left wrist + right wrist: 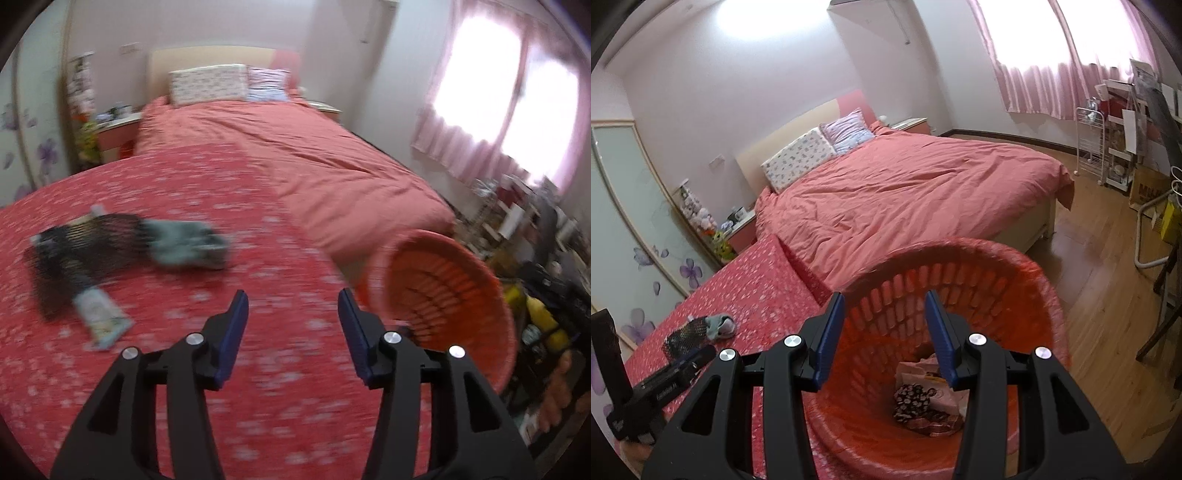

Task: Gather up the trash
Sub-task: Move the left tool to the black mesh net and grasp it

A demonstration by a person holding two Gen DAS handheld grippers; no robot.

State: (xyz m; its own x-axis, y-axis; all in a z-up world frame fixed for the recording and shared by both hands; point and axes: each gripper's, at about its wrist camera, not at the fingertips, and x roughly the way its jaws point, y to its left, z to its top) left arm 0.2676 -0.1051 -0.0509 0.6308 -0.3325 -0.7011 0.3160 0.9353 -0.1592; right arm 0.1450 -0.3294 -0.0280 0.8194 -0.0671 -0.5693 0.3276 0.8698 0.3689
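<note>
— Bedroom with pink curtains (1034, 55), a wooden floor (1108, 295) and a big bed (905, 192) under a salmon duvet; nearer us lies a red flowered cover (221, 221). What is the left tool (293, 306) doing?

— It hangs over that flowered cover, jaws standing about halfway apart with nothing between them. The view is smeared, so detail is poor.

— And the trash?

— Ahead and to the left of the left tool lie a black mesh piece (77, 254), a grey-green crumpled bit (188, 243) touching it, and a pale flat packet (101, 317) just beside the mesh, nearer the tool. All rest on the cover, apart from the fingers.

— Where is the orange basket (443, 295)?

— Just to the right of the left tool, at the edge of the cover. The right tool (884, 310) hovers over its mouth, pointing down into it.

— Holding anything?

— No. Its jaws are partly open and bare. Beyond them, at the basket's bottom, sit a dark patterned wrapper (912, 402) and a pale paper bag (923, 373), touching each other.

— Can the right view see the left tool?

— Its black body shows at the lower left.
</note>
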